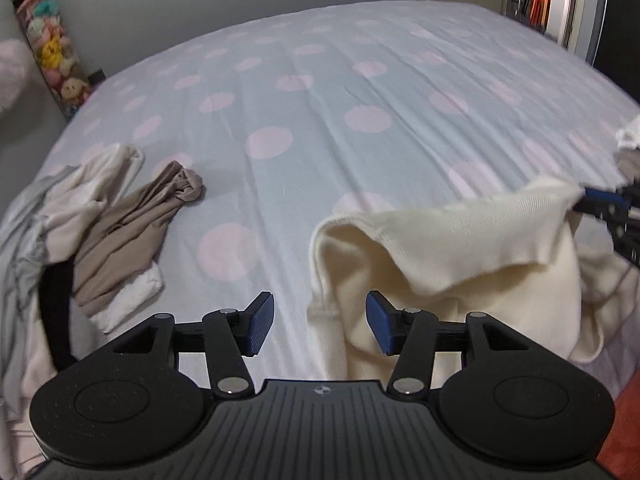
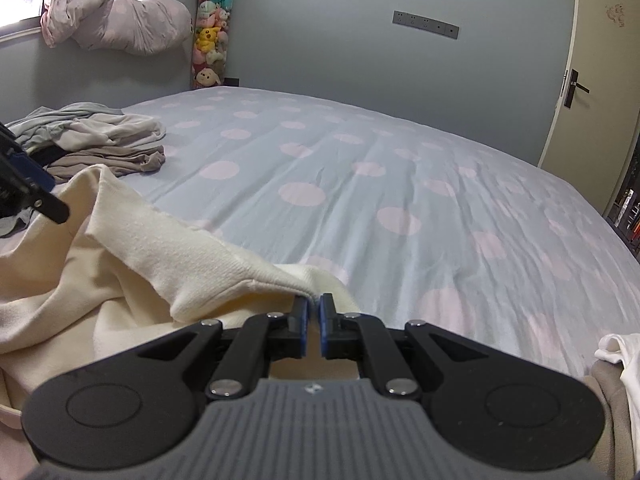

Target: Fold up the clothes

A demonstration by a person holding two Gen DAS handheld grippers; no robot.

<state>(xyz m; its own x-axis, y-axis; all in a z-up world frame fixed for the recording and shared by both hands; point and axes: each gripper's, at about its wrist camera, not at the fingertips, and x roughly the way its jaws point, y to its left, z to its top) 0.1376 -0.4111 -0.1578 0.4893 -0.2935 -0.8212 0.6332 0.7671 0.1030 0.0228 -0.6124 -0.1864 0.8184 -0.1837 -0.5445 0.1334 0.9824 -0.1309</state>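
Note:
A cream knit garment [image 1: 460, 256] lies bunched at the near edge of the bed; it also shows in the right wrist view [image 2: 132, 248]. My left gripper [image 1: 320, 322] is open, its jaws wide apart just above the garment's left edge, holding nothing. My right gripper [image 2: 314, 316] is shut on a corner of the cream garment and lifts that edge off the sheet. The right gripper shows at the right edge of the left wrist view [image 1: 612, 204], with the fabric pinched. The left gripper shows at the left edge of the right wrist view [image 2: 28, 188].
The bed [image 1: 340, 92] has a pale blue sheet with pink dots. A pile of beige, white and grey clothes [image 1: 112, 224] lies at the left. More white and tan cloth [image 2: 616, 364] sits at the right. A tube of plush toys [image 2: 210, 36] stands by the wall.

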